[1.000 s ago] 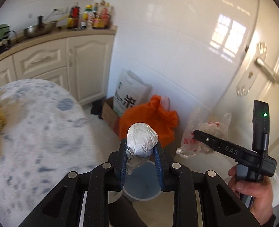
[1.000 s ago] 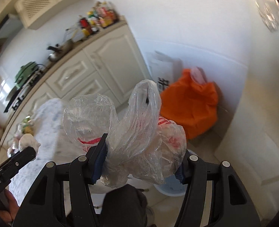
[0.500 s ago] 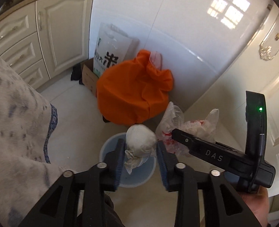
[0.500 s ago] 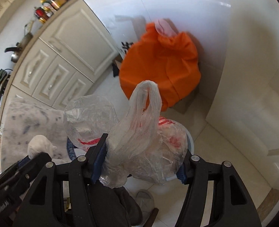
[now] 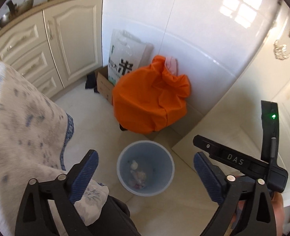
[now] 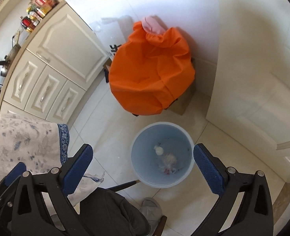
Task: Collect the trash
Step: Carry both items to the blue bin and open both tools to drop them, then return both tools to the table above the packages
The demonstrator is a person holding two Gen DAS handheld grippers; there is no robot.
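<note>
My left gripper [image 5: 145,169] and right gripper [image 6: 143,160] are both opening wide, nothing between the jaws. The bin [image 6: 191,163] sits on the floor below them, trash [image 6: 169,160] lying at its bottom.

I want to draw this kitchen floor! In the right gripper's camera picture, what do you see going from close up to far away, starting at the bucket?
Blue bin with trash inside → orange bag → pink thing poking out of the bag's top → white tiled wall.
</note>
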